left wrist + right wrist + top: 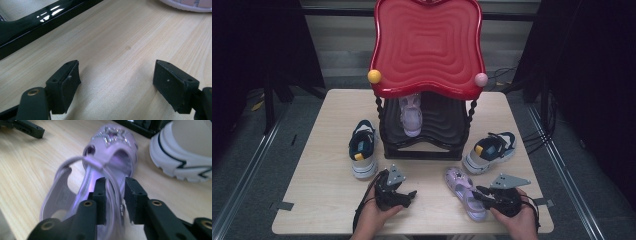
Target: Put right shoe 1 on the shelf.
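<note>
A lilac sandal (462, 186) with a glittery star lies on the wooden table (324, 170), toe toward the rack. In the right gripper view its thin heel strap (113, 180) runs between the jaws of my right gripper (115, 183), which stand narrowly apart with a gap beside the strap. From above, the right gripper (478, 194) sits at the sandal's heel end. My left gripper (411, 196) rests low near the table's front, open, and in its own view its jaws (116, 72) frame bare wood. The matching lilac sandal (411, 116) stands on the rack's lower shelf.
A shoe rack with a wavy red top (427, 45) and glossy black base (424, 150) stands at the table's back middle. A navy and white sneaker (363, 147) lies left of it. Its mate (490, 151) lies right, close to the sandal. Dark floor surrounds the table.
</note>
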The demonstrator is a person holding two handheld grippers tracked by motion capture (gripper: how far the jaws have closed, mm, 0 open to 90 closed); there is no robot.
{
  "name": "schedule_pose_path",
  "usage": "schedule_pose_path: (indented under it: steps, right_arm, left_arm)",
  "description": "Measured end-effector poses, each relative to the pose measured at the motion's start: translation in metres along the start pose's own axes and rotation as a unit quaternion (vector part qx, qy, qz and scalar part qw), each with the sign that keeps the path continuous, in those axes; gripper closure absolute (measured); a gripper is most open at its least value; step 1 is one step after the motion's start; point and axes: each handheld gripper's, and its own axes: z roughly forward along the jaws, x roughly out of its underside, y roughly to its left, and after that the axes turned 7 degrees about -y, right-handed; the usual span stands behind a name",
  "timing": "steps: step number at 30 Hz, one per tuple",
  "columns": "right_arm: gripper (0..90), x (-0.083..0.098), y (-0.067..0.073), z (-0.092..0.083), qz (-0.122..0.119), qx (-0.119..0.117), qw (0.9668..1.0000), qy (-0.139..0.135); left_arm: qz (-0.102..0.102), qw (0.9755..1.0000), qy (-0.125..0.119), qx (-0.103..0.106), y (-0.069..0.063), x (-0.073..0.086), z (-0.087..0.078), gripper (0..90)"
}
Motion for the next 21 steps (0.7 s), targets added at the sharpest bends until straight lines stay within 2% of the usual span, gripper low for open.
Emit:
schedule_pose_path:
  steps: [2,3,6,13,18,21]
  right_arm:
    - [71.8,0.002,-0.001,-0.003,0.003,0.002,1.0,0.004]
    - [78.9,0.003,-0.001,-0.005,0.001,0.007,1.0,0.003]
    - [82.0,0.001,0.0,-0.005,-0.011,0.012,0.9998,0.009]
    - [82.9,-0.001,0.0,-0.005,-0.016,0.014,0.9998,0.002]
    - [83.0,-0.007,0.003,-0.009,-0.027,0.019,0.9993,-0.018]
    - [83.0,-0.01,0.004,-0.011,-0.025,0.022,0.999,-0.03]
  left_arm:
    - [0.0,1.0,-0.001,0.001,0.0,0.0,0.0,21.0]
    - [0.001,1.0,0.0,0.0,0.0,0.0,0.0,21.0]
    - [0.0,1.0,0.001,0.0,0.0,0.0,0.0,21.0]
    - [0.0,1.0,0.001,0.0,0.0,0.0,0.0,21.0]
    - [0.0,1.0,0.001,0.0,0.0,0.0,0.0,21.0]
    - [0.0,1.0,0.0,0.0,0.0,0.0,0.0,21.0]
